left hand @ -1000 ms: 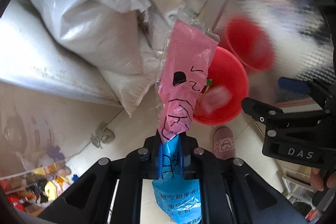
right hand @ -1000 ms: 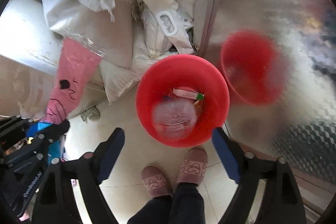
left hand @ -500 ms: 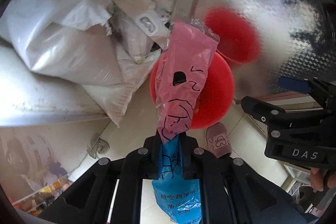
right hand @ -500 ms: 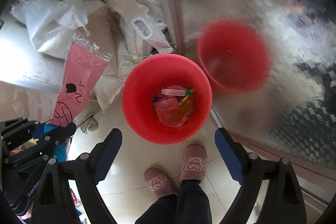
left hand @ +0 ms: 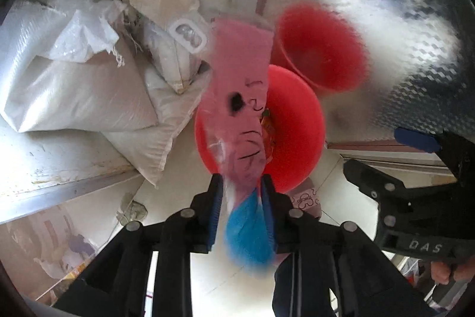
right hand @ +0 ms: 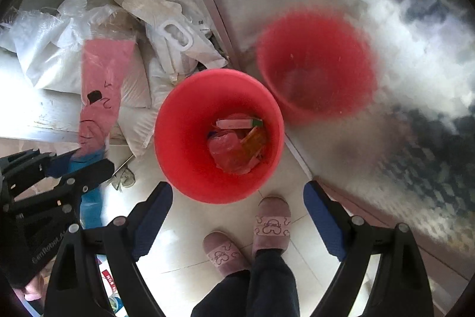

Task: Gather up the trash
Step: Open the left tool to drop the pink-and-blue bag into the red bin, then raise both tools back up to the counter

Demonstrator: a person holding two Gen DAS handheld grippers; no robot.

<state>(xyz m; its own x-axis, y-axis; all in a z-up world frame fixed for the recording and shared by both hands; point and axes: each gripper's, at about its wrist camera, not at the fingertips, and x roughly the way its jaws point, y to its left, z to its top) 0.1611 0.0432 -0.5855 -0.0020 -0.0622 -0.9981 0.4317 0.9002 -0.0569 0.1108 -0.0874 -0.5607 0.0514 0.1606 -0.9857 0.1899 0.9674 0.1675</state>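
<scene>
A red bucket (right hand: 190,138) is seen on the tiled floor, wrappers lying inside it. A pink and blue wrapper (left hand: 240,115) is stretched lengthwise straight out from the left gripper (left hand: 241,198), pink end pointing away over the bucket's rim, blue end back between the jaws, which have just been parting, pads looking clear of it. The right gripper (right hand: 237,216) is held wide open and empty above the bucket.

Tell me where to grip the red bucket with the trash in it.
Grip the red bucket by its near rim, beside the slippers, coming straight down with one finger inside and one outside. The bucket stands upright and open, and that edge is free; sacks crowd the far side.
</scene>
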